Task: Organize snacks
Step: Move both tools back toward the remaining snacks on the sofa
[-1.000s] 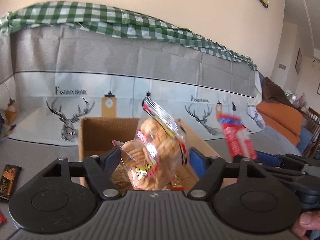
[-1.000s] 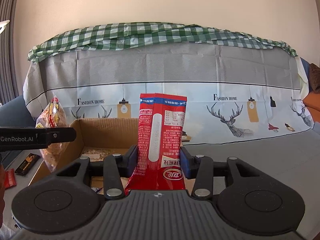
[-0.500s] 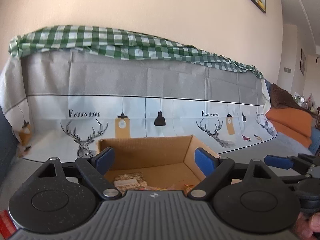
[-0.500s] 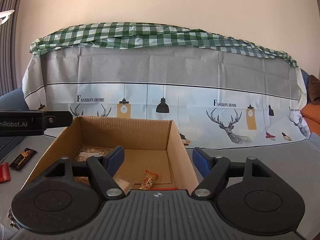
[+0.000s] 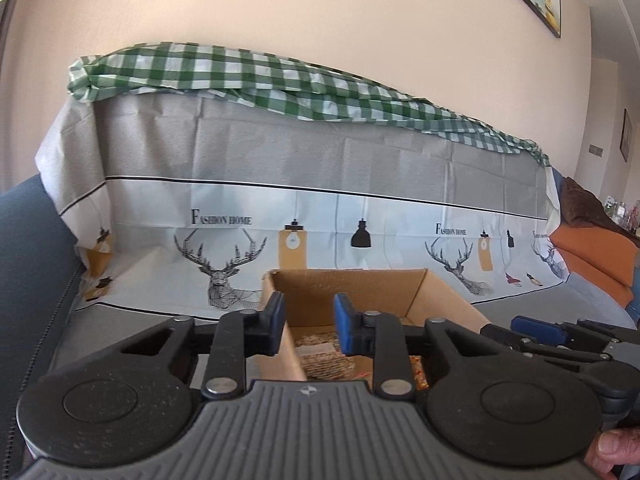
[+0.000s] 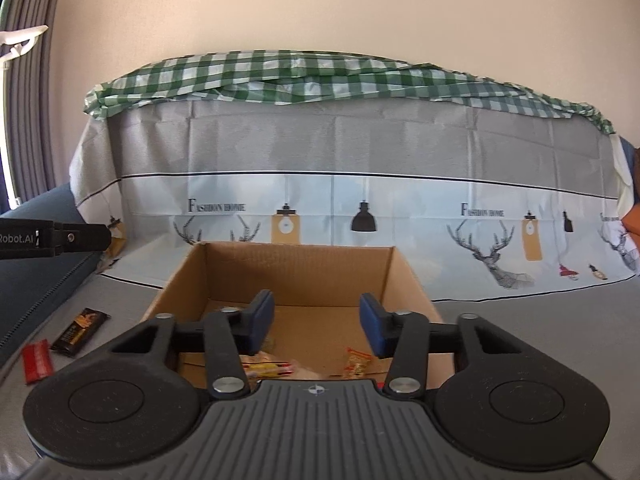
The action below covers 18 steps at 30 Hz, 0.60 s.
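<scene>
An open cardboard box (image 6: 296,264) stands on the grey cloth-covered sofa seat, and it also shows in the left wrist view (image 5: 440,300). Several snack packs lie inside, among them a small orange packet (image 6: 356,362) and an oat bar (image 5: 320,354). My right gripper (image 6: 316,326) is open and empty above the box's near side. My left gripper (image 5: 308,326) is open and empty, its fingers either side of the box's left wall. The right gripper's blue fingertip (image 5: 536,330) shows at the right of the left wrist view.
A dark brown chocolate bar (image 6: 80,332) and a red packet (image 6: 36,362) lie on the seat left of the box. The cloth-draped sofa back (image 6: 340,160) rises behind. The left gripper's body (image 6: 52,238) juts in from the left. Orange cushions (image 5: 592,256) sit far right.
Both grippers opened and let go: the cookie bag and the red packet dropped into the box. Both jaws have since narrowed somewhat, and the left gripper moved left over the box's left wall.
</scene>
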{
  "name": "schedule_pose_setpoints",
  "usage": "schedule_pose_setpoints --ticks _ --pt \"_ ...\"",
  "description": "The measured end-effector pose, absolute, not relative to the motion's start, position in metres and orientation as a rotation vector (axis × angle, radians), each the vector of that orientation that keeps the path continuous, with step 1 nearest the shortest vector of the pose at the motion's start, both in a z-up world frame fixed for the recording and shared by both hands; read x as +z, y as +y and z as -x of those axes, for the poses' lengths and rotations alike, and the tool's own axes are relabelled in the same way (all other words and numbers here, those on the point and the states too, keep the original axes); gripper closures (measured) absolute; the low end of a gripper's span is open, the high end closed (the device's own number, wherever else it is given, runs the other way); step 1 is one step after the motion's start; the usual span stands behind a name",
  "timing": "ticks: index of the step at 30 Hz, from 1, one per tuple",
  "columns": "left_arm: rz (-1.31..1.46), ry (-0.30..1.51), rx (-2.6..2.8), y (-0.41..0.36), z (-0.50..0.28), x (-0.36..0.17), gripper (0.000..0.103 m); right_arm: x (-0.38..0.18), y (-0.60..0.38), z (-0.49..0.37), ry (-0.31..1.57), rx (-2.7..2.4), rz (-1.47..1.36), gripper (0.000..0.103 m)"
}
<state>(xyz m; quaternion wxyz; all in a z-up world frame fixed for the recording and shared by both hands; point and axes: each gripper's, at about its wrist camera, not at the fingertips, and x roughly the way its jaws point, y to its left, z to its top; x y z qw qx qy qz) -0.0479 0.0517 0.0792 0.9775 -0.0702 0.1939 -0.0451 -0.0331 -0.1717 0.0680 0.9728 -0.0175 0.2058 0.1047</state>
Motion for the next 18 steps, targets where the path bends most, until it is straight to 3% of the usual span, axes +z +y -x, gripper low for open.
schedule_pose_setpoints --ticks 5,12,18 --pt "0.135 0.435 -0.075 0.075 0.060 0.083 0.077 0.071 -0.153 0.032 0.423 0.252 -0.026 0.074" --pt "0.144 0.504 0.041 0.123 0.061 0.090 0.077 0.070 -0.114 0.035 0.436 0.348 -0.068 0.074" --pt "0.199 0.579 0.197 0.161 0.065 0.045 0.077 0.067 -0.080 0.038 0.459 0.414 -0.070 0.074"
